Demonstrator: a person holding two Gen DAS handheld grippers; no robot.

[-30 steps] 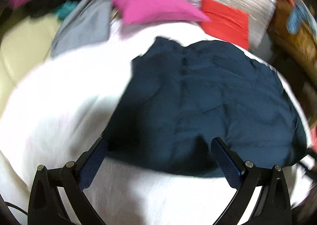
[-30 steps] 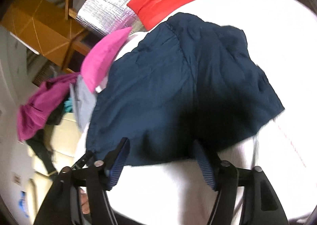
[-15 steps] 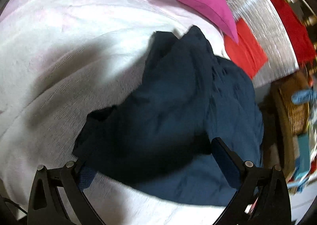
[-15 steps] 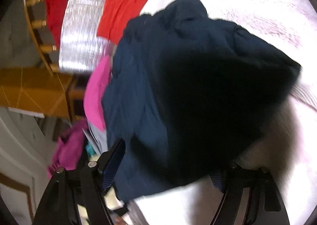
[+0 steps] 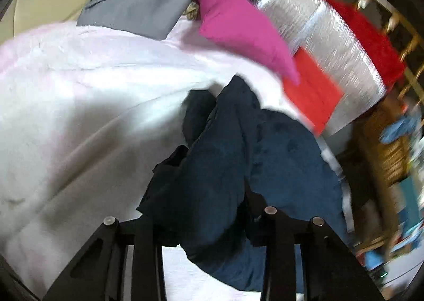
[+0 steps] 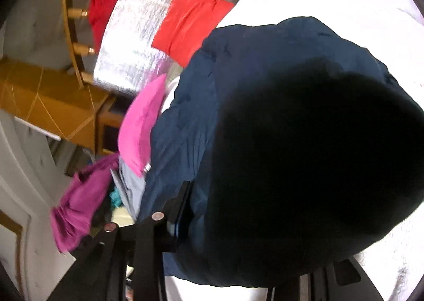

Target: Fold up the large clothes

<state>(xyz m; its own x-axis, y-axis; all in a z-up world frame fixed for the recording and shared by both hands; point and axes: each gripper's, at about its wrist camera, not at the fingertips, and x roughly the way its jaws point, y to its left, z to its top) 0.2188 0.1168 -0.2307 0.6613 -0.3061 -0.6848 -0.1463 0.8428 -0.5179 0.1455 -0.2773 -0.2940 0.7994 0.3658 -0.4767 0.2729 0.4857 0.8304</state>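
Both hand-held grippers (image 5: 201,224) (image 6: 238,221) angle downward—jaws just closed on navy garment (image 5: 278,158).

**Both grippers closed in on cloth**

Left gripper (image 5: 201,221) had just narrowed, jaws pinching bunched navy garment (image 5: 278,158). Right gripper (image 6: 238,224) had also been closing; its far finger was hidden, so grip only probable.

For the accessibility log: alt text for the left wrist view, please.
The left gripper has its jaws closed on a bunched fold of the navy garment, which lies on a white cover. Behind sit a pink cushion, grey clothing and a red cloth on silver foil.
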